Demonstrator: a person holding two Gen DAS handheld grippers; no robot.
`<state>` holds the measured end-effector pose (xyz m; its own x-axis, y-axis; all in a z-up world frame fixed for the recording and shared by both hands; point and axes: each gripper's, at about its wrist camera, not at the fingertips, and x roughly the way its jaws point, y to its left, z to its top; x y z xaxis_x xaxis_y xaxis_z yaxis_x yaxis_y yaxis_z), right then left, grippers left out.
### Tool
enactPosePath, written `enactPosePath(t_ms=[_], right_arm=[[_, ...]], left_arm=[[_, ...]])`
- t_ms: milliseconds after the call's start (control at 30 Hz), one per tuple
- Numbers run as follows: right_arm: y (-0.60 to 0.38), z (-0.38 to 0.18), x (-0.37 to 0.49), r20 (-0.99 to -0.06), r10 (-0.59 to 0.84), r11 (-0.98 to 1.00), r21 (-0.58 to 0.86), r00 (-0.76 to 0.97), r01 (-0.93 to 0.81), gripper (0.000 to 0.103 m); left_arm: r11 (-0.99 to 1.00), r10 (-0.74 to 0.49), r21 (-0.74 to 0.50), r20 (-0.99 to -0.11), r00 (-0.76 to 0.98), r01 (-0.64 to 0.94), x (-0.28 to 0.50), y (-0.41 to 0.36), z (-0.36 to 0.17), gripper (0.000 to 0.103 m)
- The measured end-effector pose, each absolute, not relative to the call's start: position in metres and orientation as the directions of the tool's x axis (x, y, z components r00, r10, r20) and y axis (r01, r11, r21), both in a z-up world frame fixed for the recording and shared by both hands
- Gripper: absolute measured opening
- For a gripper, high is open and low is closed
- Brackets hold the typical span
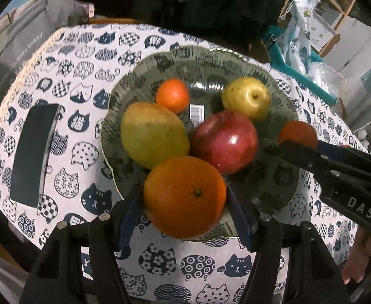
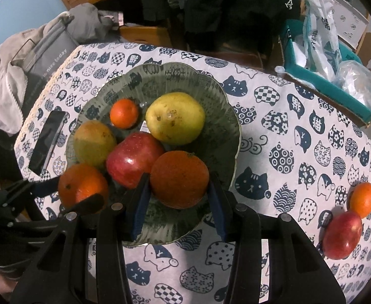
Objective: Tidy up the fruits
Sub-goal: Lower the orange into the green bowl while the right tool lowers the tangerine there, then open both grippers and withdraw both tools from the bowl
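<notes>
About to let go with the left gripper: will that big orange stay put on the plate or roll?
The big orange is round and sits at the glass plate rim, so it may well roll. The mango and red apple beside it could check an inward roll. Its peel looks firm, probably not fragile.

cat-print tablecloth (image 2: 281, 131) w/ a black phone (image 1: 34, 152) lying flat on it, grey bag (image 2: 46, 58) behind, teal box (image 2: 337, 88) full of plastic bags off the far corner

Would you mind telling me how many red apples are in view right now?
2. One red apple lies in the glass plate among the other fruit; a second red fruit, apparently an apple, rests on the tablecloth at right. None seems hidden.
</notes>
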<state>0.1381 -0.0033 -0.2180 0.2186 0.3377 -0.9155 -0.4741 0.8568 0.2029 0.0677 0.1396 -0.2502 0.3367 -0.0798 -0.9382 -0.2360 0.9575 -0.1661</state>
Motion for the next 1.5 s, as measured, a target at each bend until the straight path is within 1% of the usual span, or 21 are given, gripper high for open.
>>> enactPosePath(t_ms=[67, 133, 167, 200, 433, 533, 567, 667, 900, 1033, 1300, 1333, 1400, 1500], right_arm=[[-0.003, -0.219, 0.139, -0.916, 0.340, 0.856, 0.207, 0.214, -0.474, 0.044], [-0.002, -0.220, 0.139, -0.917, 0.338, 0.856, 0.207, 0.211, -0.473, 0.044], [-0.002, -0.221, 0.139, -0.918, 0.338, 0.855, 0.208, 0.207, -0.475, 0.044], [-0.001, -0.221, 0.139, -0.919, 0.338, 0.854, 0.209, 0.203, -0.476, 0.044], [0.002, -0.225, 0.138, -0.921, 0.344, 0.850, 0.222, 0.183, -0.478, 0.045], [-0.001, -0.220, 0.139, -0.912, 0.362, 0.849, 0.237, 0.192, -0.473, 0.058], [-0.001, -0.218, 0.139, -0.910, 0.365, 0.849, 0.238, 0.198, -0.471, 0.060], [-0.004, -0.208, 0.139, -0.901, 0.376, 0.851, 0.243, 0.216, -0.466, 0.061], [-0.014, -0.173, 0.136, -0.874, 0.378, 0.861, 0.212, 0.304, -0.463, 0.061], [-0.022, -0.151, 0.131, -0.855, 0.364, 0.871, 0.172, 0.369, -0.459, 0.067], [-0.044, -0.110, 0.117, -0.803, 0.319, 0.898, 0.086, 0.503, -0.432, 0.073], [-0.048, -0.105, 0.115, -0.795, 0.313, 0.901, 0.075, 0.520, -0.427, 0.074], [-0.054, -0.098, 0.111, -0.781, 0.304, 0.907, 0.063, 0.546, -0.416, 0.076], [-0.066, -0.088, 0.105, -0.761, 0.297, 0.915, 0.055, 0.576, -0.399, 0.078]], left_arm=[[0.956, -0.083, -0.171, -0.937, 0.340, -0.239, 0.068, 0.140, -0.250, 0.067], [0.956, -0.084, -0.178, -0.928, 0.362, -0.233, 0.067, 0.140, -0.245, 0.071], [0.957, -0.079, -0.175, -0.925, 0.372, -0.232, 0.066, 0.140, -0.242, 0.078], [0.957, -0.073, -0.171, -0.923, 0.379, -0.232, 0.066, 0.140, -0.240, 0.082], [0.956, -0.053, -0.162, -0.914, 0.402, -0.243, 0.063, 0.145, -0.229, 0.082], [0.959, -0.030, -0.143, -0.910, 0.414, -0.245, 0.061, 0.146, -0.223, 0.082], [0.959, -0.028, -0.142, -0.908, 0.418, -0.245, 0.061, 0.146, -0.221, 0.082], [0.960, -0.021, -0.138, -0.901, 0.433, -0.242, 0.059, 0.145, -0.215, 0.082], [0.966, 0.002, -0.123, -0.877, 0.481, -0.229, 0.057, 0.139, -0.196, 0.082], [0.969, 0.012, -0.117, -0.856, 0.517, -0.217, 0.055, 0.133, -0.180, 0.082], [0.974, 0.016, -0.120, -0.811, 0.585, -0.193, 0.048, 0.122, -0.149, 0.082], [0.975, 0.016, -0.119, -0.803, 0.596, -0.186, 0.046, 0.120, -0.144, 0.082], [0.978, 0.017, -0.115, -0.789, 0.614, -0.174, 0.043, 0.116, -0.135, 0.087], [0.980, 0.015, -0.114, -0.770, 0.638, -0.160, 0.037, 0.111, -0.125, 0.087]])
